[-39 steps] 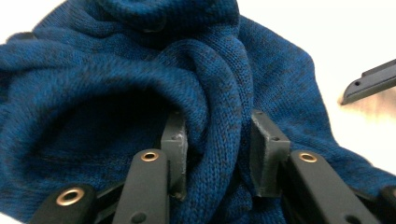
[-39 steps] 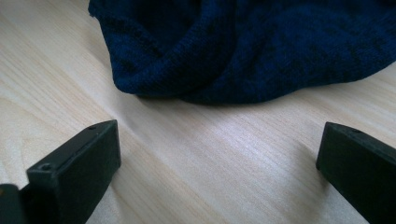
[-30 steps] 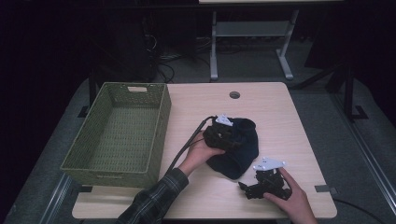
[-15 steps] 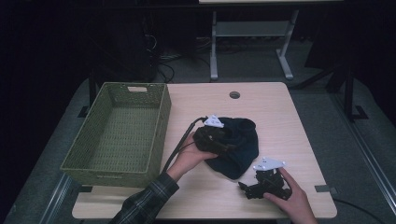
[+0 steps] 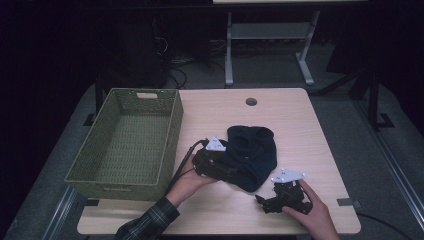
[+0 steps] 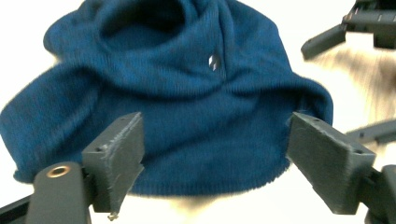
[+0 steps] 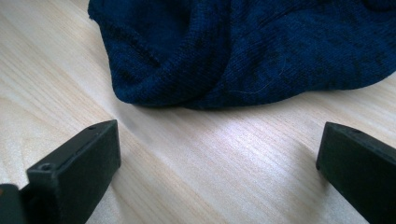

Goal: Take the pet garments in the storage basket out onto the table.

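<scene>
A dark blue knit garment lies loosely spread on the wooden table, its opening facing up. My left gripper sits at the garment's left edge. Its jaws have just been opening and now stand wide. In the left gripper view the garment lies just ahead of and between the left gripper, and the pads do not press on it. My right gripper rests on the table in front of the garment, open. In the right gripper view bare wood lies between the right gripper jaws, with the garment beyond.
A green woven basket stands empty on the table's left side, close to my left hand. A round cable hole sits near the far edge. Beyond the table stand a metal frame and cables on the dark floor.
The left gripper slid left and toward the person, off the top of the garment to its left edge, and its jaws opened. The garment now lies flatter. The right gripper stayed put.
</scene>
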Available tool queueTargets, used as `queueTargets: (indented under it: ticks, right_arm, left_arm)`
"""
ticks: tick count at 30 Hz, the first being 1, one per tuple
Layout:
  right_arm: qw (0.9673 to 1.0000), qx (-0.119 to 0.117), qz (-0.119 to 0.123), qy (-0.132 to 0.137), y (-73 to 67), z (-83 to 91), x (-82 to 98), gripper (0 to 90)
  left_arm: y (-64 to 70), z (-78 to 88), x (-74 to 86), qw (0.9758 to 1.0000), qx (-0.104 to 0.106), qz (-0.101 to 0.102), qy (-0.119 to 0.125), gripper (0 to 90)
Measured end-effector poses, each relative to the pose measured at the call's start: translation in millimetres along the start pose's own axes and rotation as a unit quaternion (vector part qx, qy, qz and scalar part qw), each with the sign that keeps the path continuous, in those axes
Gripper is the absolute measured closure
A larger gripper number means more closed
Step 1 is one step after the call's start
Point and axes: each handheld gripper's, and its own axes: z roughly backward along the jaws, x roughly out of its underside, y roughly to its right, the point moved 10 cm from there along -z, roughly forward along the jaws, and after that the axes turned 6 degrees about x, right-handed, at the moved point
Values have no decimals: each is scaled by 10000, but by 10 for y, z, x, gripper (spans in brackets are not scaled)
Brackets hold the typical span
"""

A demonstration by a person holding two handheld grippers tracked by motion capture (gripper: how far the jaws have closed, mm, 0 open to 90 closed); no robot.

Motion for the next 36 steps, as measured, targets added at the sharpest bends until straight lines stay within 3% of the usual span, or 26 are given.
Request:
queueTargets:
  ticks: [4, 21, 25, 29, 36]
  right_arm:
    - [10000, 2, 2, 2, 1, 0, 0, 0]
    - [10000, 4, 14, -7, 3, 0, 2, 0]
    - [10000, 5, 18, -7, 4, 0, 3, 0]
    - [10000, 6, 18, -8, 4, 0, 3, 0]
    - [10000, 5, 19, -8, 3, 1, 3, 0]
  left_arm:
    - [10, -7, 163, 9997, -60, -20, -233, 158]
    - [-21, 75, 598, 9980, -355, 88, -513, 135]
    - [-30, 54, 675, 9972, -445, 11, -608, 135]
    - [-33, 43, 696, 9972, -509, -132, -540, 129]
    - [-39, 57, 726, 9986, -487, -220, -35, 127]
